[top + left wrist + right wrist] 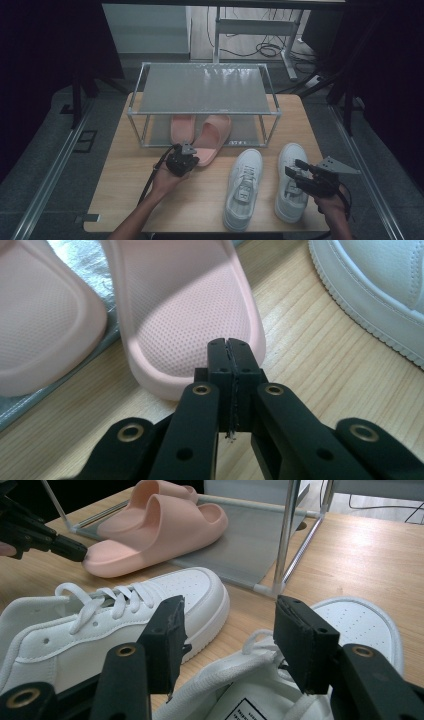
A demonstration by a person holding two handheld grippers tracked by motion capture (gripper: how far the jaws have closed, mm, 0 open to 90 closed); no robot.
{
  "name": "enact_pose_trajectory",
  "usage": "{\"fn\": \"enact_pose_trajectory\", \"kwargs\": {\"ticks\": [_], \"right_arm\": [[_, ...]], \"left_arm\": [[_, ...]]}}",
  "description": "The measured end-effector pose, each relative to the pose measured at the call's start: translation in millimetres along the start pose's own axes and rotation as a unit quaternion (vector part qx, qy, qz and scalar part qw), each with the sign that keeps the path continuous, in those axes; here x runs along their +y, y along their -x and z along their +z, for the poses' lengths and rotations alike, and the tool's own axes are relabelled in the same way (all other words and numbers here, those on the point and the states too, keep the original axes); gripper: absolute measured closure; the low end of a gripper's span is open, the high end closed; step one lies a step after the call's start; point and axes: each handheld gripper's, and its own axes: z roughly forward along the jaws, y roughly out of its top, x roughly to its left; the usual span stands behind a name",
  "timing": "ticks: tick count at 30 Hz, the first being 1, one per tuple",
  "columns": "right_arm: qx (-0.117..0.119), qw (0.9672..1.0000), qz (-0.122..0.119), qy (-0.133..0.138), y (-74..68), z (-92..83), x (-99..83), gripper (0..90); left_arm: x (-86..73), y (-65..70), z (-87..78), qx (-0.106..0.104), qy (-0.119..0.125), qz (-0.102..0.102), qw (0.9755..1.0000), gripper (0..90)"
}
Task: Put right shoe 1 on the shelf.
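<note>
The left gripper, at centre of the high view, has its jaws clenched flat together with nothing between them, their tips at the heel rim of the nearer pink slide. That slide lies half on the rack's lower shelf and half on the table, its heel sticking out toward the person; the second slide sits beside it, further in under the rack. The slide looks like moulded foam: likely light, soft and springy, with a dimpled footbed that should give the pads some bite. With the jaws shut it can only be nudged, and it would probably skid easily on the smooth wood. To lift it, the thick heel rim or the arched strap seems the best hold. At lower right of the high view, the right gripper hangs released above the collar of the right sneaker, gripping nothing; the left sneaker lies alongside.
</note>
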Motion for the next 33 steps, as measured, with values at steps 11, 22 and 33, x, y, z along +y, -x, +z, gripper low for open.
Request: {"fn": "enact_pose_trajectory", "kwargs": {"ticks": [11,22,33], "right_arm": [[-0.001,1.0,0.002,0.001,1.1,-0.9,-0.4,46.6],[-0.002,1.0,0.001,-0.001,1.0,-0.3,-0.5,46.6],[-0.004,1.0,0.002,0.003,2.5,-3.2,-0.3,46.6]], "left_arm": [[-6.2,-2.9,-9.2,-0.012,-0.001,-0.002,0.9999,90.0],[-4.4,-1.0,3.6,-0.024,-0.011,0.0,0.9997,90.0],[12.3,4.7,22.0,-0.035,-0.01,-0.005,0.9993,90.0]]}}
